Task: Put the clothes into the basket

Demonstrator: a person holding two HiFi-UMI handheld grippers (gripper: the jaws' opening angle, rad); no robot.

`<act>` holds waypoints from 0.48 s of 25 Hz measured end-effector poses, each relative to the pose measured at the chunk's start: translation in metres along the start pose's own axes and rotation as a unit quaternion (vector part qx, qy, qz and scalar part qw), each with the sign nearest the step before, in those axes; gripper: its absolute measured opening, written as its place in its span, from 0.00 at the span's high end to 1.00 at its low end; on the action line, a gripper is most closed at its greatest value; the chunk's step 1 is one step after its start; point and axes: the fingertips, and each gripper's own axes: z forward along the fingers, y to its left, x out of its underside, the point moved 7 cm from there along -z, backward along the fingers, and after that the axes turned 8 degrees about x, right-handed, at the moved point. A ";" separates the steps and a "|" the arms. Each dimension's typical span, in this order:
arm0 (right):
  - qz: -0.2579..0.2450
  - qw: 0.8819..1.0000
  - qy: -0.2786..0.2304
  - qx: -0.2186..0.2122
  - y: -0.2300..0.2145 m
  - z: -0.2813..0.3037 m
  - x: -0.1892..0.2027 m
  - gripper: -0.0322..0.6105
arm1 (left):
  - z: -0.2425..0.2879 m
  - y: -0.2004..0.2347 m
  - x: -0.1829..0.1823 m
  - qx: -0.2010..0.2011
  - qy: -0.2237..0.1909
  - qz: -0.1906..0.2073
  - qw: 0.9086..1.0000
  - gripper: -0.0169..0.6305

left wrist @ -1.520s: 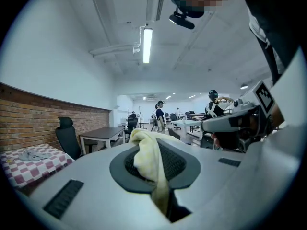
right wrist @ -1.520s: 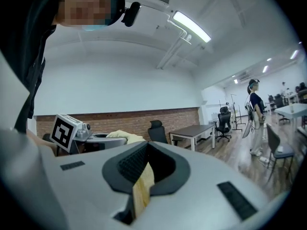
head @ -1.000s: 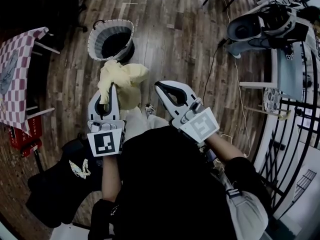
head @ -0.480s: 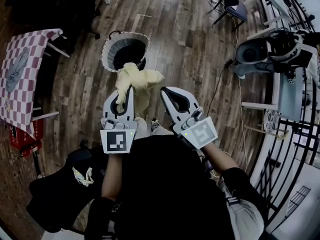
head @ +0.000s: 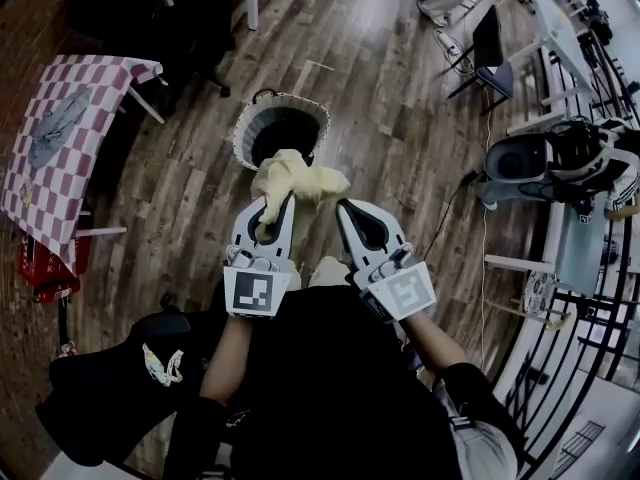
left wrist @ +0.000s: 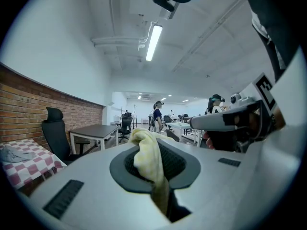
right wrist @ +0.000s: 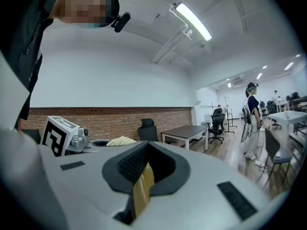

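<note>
Yellow garment (head: 300,178) clamped by left gripper (head: 281,206) and right gripper (head: 344,208).
Basket (head: 243,140) just beyond it; checkered table (head: 75,118) off left.

Cloth (head: 300,183) soft, matt, crumpled; floor (head: 390,88) glossy wood planks; table cover (head: 60,158) matt checked fabric; left gripper (head: 284,204) smooth matt grey plastic.

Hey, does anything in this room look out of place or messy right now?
Two pieces lie loose outside the basket: a grey garment crumpled on the checkered table, and a dark garment with a pale print heaped low at the person's left. Nothing looks spilled or broken.
</note>
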 end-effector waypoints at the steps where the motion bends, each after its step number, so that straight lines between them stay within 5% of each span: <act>1: -0.001 1.000 0.003 -0.001 0.003 0.006 -0.003 0.94 | -0.002 0.004 0.001 -0.003 -0.001 0.000 1.000 0.92; 12: -0.003 0.999 -0.001 -0.039 -0.014 0.033 0.019 0.94 | 0.015 0.024 0.017 -0.011 0.032 0.000 0.999 0.92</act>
